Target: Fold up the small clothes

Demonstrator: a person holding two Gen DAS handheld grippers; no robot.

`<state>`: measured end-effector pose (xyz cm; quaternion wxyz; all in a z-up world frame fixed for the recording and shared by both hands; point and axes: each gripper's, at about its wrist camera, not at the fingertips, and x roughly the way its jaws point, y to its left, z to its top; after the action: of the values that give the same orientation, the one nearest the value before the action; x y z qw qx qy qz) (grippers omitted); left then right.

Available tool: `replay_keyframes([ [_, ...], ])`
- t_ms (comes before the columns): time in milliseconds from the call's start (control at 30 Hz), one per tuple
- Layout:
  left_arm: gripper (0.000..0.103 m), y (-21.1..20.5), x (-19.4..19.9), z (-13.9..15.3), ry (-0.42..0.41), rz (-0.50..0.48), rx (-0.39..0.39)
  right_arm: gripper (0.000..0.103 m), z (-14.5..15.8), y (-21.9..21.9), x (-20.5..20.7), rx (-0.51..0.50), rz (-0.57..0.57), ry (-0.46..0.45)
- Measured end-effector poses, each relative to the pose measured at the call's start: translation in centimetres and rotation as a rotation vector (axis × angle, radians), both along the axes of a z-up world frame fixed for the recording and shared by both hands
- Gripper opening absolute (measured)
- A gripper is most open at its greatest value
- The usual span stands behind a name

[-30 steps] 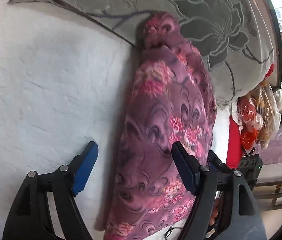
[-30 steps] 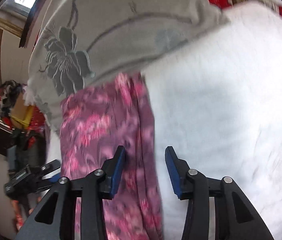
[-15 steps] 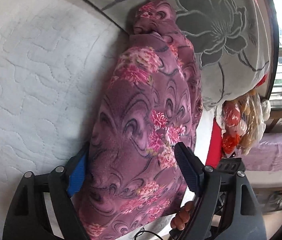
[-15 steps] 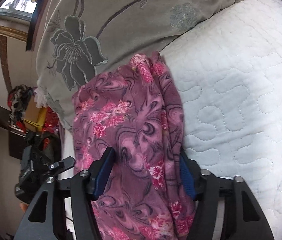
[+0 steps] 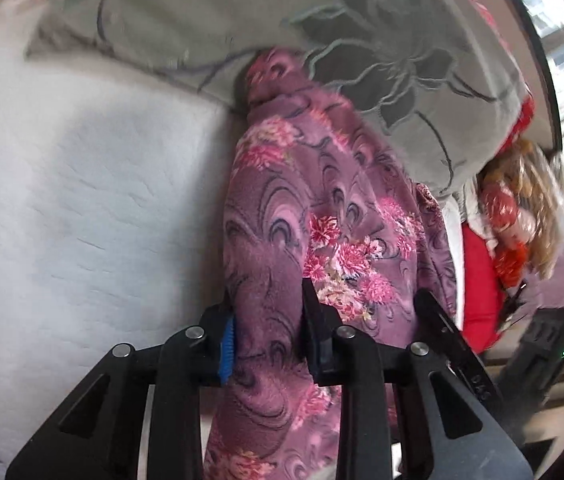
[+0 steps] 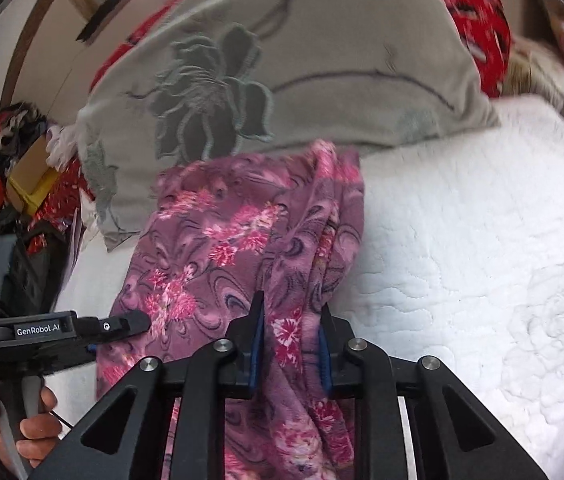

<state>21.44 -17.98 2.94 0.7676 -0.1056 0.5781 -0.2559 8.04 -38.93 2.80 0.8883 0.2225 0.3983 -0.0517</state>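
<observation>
A purple garment with pink flowers (image 5: 322,208) lies lengthwise on the white quilted bed (image 5: 81,200), its far end against a grey flowered pillow (image 5: 362,40). My left gripper (image 5: 267,320) is shut on the garment's near left edge. In the right wrist view the same garment (image 6: 233,240) shows, and my right gripper (image 6: 292,324) is shut on its near right edge. The left gripper (image 6: 121,326) also appears at the left of that view, held by a hand.
The grey pillow (image 6: 282,80) spans the head of the bed (image 6: 482,260). Red fabric (image 6: 478,20) lies behind it. Bags and clutter (image 5: 518,216) sit beyond the bed's edge, with boxes and clothes (image 6: 25,168) on that side.
Both grippers went from open and straddling the garment to shut on its near edges. The views pulled back slightly from the pillow.
</observation>
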Motion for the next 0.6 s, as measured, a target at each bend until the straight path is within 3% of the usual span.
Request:
replay_keyframes([
  [300,0.025,5.1,-3.4,4.4,-0.143,-0.013,0.051,0.022,2.8,4.3,-2.8,0.019,0.017,-0.063],
  [600,0.025,11.4,-6.0,2.9,-0.108,0.021,0.070,0.022,2.2,9.8,-4.6,0.055,0.083,-0.027],
])
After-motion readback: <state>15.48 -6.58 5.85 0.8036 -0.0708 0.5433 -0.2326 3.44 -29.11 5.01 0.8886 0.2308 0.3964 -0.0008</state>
